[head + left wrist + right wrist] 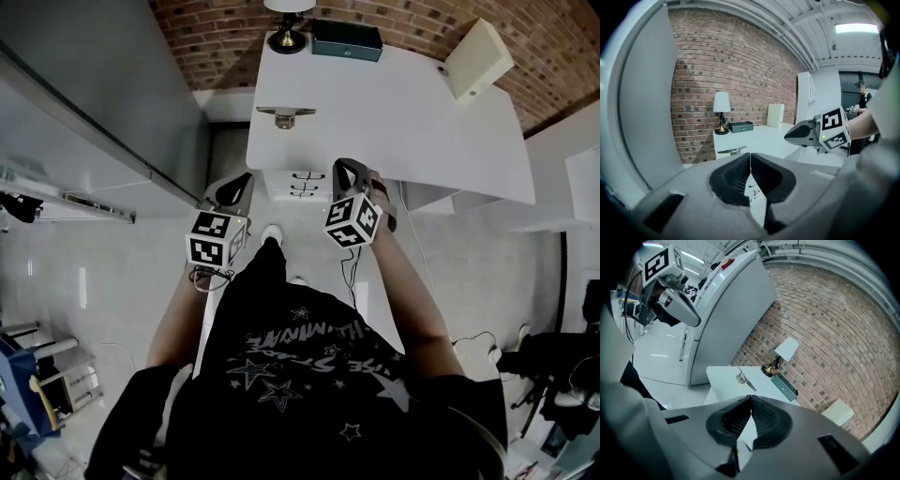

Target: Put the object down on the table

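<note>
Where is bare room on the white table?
Bare: the white table's middle and right side, between the small metal piece at its left edge and the cream box at the far-right corner. Crowded: far left, brass-footed lamp and dark green box.

The table (394, 112) is white and the wall (225, 28) is red-brown brick. The box (347, 39) is dark teal. The lamp (722, 112) has a white shade and a brass foot. My shirt (309, 375) is black with white stars. My pads (733, 178) are black and ribbed, set in grey.

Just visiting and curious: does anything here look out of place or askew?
Nothing spilled or broken. A small metal piece lies right at the white table's left edge, where a knock might drop it. The left tongs and right tongs are shut, empty.
</note>
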Demonstrator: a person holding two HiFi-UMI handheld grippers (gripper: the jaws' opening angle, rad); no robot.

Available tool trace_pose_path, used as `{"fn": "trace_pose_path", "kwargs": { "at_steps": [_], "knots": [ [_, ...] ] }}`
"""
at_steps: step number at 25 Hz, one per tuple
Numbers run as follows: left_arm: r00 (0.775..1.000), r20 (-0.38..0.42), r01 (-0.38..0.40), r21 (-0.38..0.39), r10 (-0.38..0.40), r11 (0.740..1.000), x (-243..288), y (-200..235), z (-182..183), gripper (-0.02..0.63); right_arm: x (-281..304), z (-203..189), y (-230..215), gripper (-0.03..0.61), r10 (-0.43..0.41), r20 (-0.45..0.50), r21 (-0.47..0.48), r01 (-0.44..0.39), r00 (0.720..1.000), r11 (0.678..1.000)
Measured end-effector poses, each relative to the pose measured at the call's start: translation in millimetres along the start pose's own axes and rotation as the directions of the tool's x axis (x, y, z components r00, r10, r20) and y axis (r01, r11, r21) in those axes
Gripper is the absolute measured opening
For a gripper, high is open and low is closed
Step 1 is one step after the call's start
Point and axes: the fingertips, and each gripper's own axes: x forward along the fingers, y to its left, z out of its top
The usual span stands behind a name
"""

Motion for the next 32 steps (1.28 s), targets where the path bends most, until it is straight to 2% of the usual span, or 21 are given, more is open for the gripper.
{"fn": "trace_pose_path", "kwargs": {
  "at_steps": [7, 15, 20, 32],
  "knots": [
    [1.000, -0.007, -0.004, -0.011, 0.004, 1.000, -26.3, -25.5, -12.2, 0.020, -44.3, -4.7, 12.0, 0.002, -0.006, 0.052, 0.083, 0.002, 0.999, 0.997],
    [0.999, -0.018, 0.048, 0.013, -0.048, 0.999, -30.1, -31.7, -16.8, 0.020, -55.8, -12.0, 2.2, 0.002, -0.062, -0.003, 0.164, 0.062, 0.998, 0.985],
    [0.997, -0.008, 0.075, -0.019, -0.075, 0.997, -43.9, -14.1, -19.1, 0.020, -53.4, -1.4, 9.4, 0.002, -0.087, -0.037, 0.218, 0.093, 0.996, 0.972],
    [0.993, -0.014, 0.121, -0.009, -0.121, 0.993, -87.6, 41.0, -40.8, 0.020, -59.9, 53.2, 57.2, 0.002, -0.113, -0.069, 0.253, 0.127, 0.991, 0.959]
  ]
}}
